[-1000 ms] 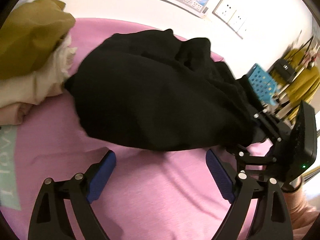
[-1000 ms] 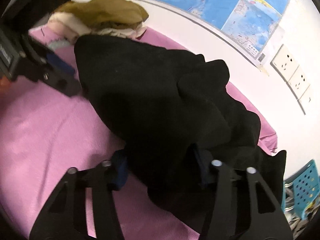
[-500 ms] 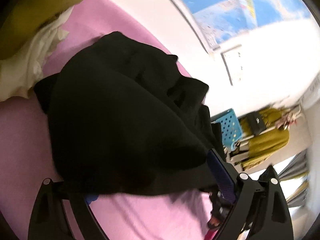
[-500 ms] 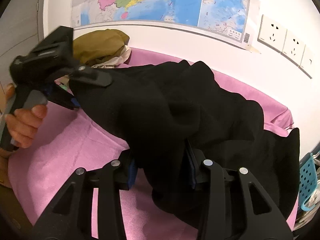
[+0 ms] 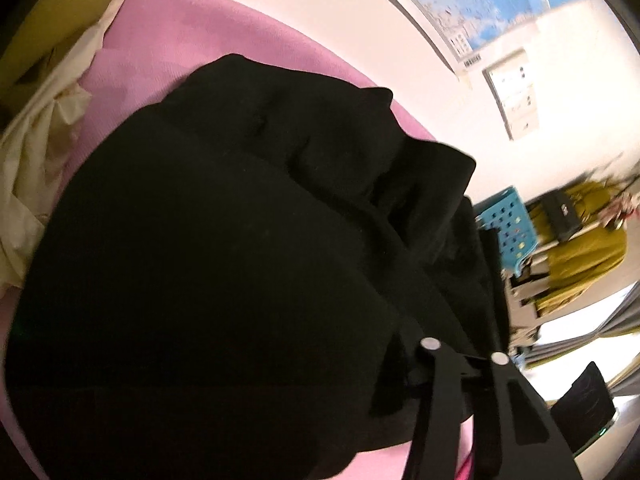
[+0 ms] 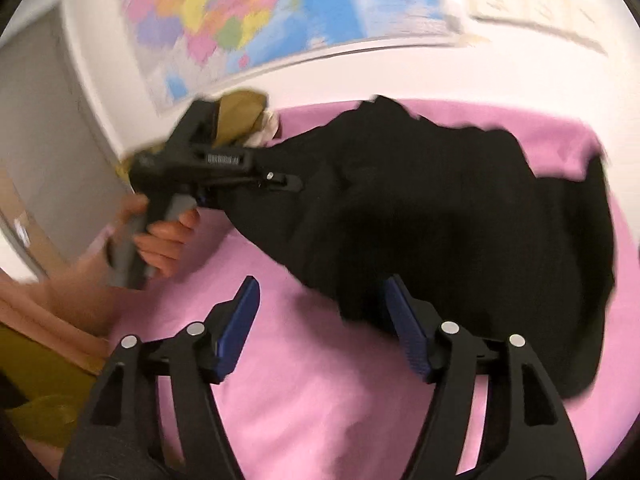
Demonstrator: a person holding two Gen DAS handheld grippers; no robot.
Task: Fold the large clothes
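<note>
Right claw (image 6: 320,320) released; garment (image 6: 460,216) beyond

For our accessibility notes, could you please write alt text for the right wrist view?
The open right gripper hovers over a pink cloth surface, its blue pads empty, beside a crumpled black garment. Across from it, the hand-held left gripper meets the garment's far edge below a blurred wall map.

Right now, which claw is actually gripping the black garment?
The left claw, clamped on the black garment edge near the clothes pile; the right claw is open, empty.
</note>
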